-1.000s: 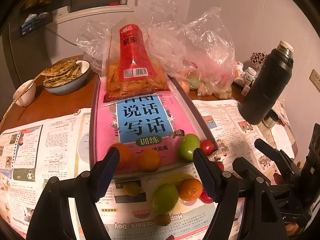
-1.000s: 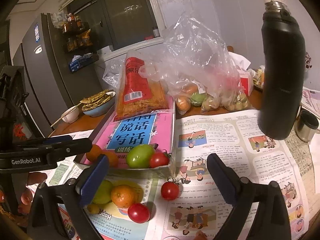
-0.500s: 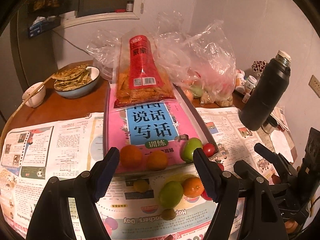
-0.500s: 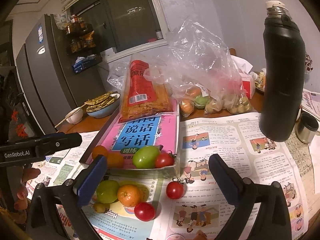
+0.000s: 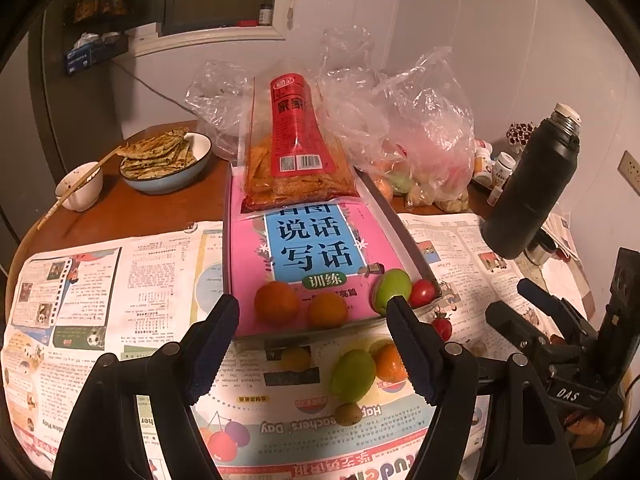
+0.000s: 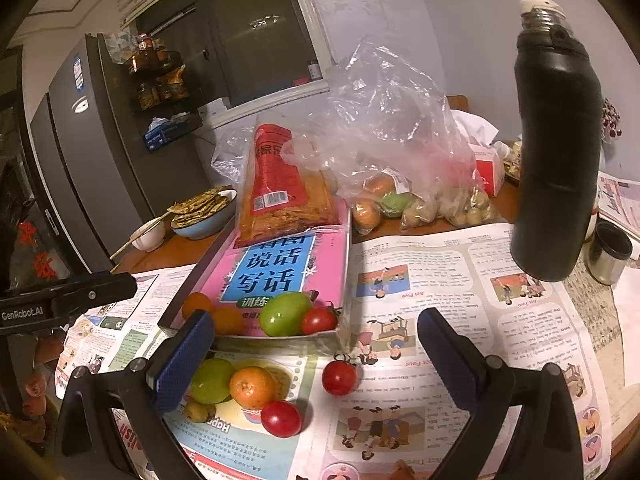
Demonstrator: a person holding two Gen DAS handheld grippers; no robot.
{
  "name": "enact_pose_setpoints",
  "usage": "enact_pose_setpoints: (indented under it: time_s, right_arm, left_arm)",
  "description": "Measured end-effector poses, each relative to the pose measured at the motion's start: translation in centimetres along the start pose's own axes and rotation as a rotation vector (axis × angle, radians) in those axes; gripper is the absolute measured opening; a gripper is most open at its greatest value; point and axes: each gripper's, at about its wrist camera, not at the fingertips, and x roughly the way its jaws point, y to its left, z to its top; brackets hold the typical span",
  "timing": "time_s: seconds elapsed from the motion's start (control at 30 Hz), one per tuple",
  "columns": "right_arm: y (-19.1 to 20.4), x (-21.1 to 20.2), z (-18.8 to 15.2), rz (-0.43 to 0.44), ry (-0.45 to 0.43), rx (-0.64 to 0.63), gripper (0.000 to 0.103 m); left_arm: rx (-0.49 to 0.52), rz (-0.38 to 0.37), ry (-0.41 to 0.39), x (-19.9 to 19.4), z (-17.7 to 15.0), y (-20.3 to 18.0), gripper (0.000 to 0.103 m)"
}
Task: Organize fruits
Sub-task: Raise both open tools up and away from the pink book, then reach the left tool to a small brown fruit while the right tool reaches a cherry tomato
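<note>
A tray [image 5: 404,236] lined with a pink book holds two oranges [image 5: 277,302], a green fruit [image 5: 393,289] and a red tomato [image 5: 422,293] at its near end. On the newspaper in front lie a green fruit [image 5: 352,374], an orange [image 6: 252,386], two red tomatoes [image 6: 339,377], and small yellowish fruits [image 5: 295,358]. My left gripper [image 5: 314,348] is open and empty above the loose fruit. My right gripper [image 6: 316,354] is open and empty, near the loose tomato.
A red snack bag [image 5: 296,152] lies at the tray's far end. Plastic bags of fruit [image 6: 400,184] sit behind. A tall black flask [image 6: 554,152] and a steel cup [image 6: 608,252] stand at the right. A bowl of flatbread [image 5: 164,160] and a small bowl [image 5: 80,186] are far left.
Both grippers have drawn back and up from the tray, so the fruit appears farther away. Both stay open. No fruit has moved.
</note>
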Motion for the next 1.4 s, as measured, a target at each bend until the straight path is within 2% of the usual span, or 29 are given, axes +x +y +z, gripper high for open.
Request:
enact_pose_setpoints:
  time_s: [0.23,0.4,0.73,1.0,1.4]
  right_arm:
    - [-0.6,-0.4,-0.3,-0.003,0.005,0.013,0.102]
    - [-0.4,-0.1,-0.8,-0.008,0.030,0.007,0.102]
    - [-0.3,-0.6,-1.9,0.010,0.047,-0.005,0.102]
    - [0.1,0.0,-2.8,0.041,0.079,-0.017,0.102]
    - [-0.1,0.0,-3.5,0.037,0.099,-0.016,0.102]
  left_arm:
    - [0.016,-0.001,0.032,0.5,-0.9,0.1,0.077]
    - [0.024,-0.031,0.056,1.0,-1.7,-0.1,0.077]
    - [0.078,-0.037,0.128,2.9,-3.4,-1.7,0.077]
    - [0.090,-0.028,0.163,3.7,-4.4,-1.7,0.077]
    - [0.115,-0.027,0.194,4.1,-5.5,-2.0,0.077]
